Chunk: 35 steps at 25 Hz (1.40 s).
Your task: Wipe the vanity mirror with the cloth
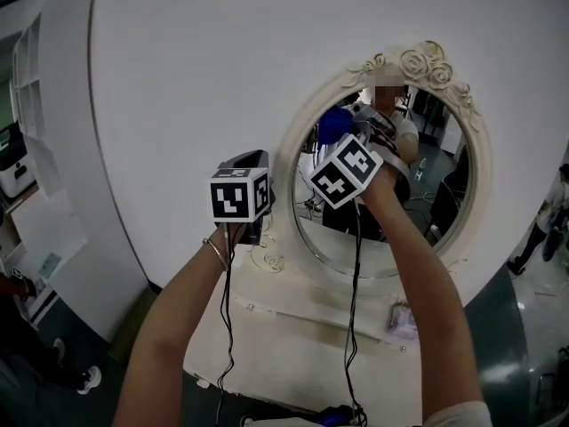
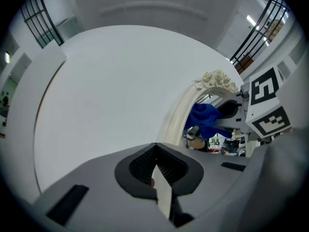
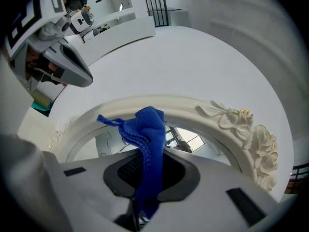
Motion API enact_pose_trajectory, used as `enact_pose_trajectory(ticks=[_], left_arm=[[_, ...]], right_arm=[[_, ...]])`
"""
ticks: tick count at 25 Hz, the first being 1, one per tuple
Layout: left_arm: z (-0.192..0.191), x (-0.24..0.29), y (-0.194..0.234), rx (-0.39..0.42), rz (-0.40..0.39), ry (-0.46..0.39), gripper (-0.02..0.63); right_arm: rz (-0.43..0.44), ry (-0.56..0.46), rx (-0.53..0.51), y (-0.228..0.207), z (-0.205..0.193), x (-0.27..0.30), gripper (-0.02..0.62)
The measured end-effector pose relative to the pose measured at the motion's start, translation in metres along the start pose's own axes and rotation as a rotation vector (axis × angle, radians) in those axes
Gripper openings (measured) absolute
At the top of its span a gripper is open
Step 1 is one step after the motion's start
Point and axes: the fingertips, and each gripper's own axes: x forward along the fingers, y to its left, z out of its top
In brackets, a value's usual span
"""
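your right gripper point(image 3: 147, 178) pinches the blue knitted cloth point(image 3: 147, 129) in its fingers, near the 10 o'clock edge of the oval white rose-framed vanity mirror point(image 1: 427, 176). press the free bunch flat and sweep toward 4 o'clock. the left gripper point(image 2: 157, 178), fingers closed and empty, waits at 9 o'clock.

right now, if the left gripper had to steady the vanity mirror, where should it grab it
Probably the plain left stretch of the mirror frame, coming in from the left, where the left gripper hovers; open its shut jaws first. That rim looks smooth, unlike the carved roses on top, and stays clear of the right gripper holding the cloth.
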Motion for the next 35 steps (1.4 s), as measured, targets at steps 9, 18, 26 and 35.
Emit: enact_pose_trajectory(ticks=[9,18,26,35], left_arm=[[-0.113,-0.007,0.01,-0.055,0.011,0.095,0.006],[-0.229,-0.019,0.017,-0.122,0.019,0.239,0.005],[-0.304,-0.035,0.003,-0.209,-0.022,0.319,0.005],[-0.335,-0.038,-0.023,-0.183,-0.064,0.37,0.005]], right_arm=[[0.112,0.016,-0.101,0.115,-0.019,0.012,0.063],[0.225,0.061,-0.152,0.226,-0.062,0.022,0.063],[0.328,0.124,-0.137,0.298,-0.111,0.022,0.063],[0.398,0.182,-0.128,0.335,-0.154,0.021,0.063]])
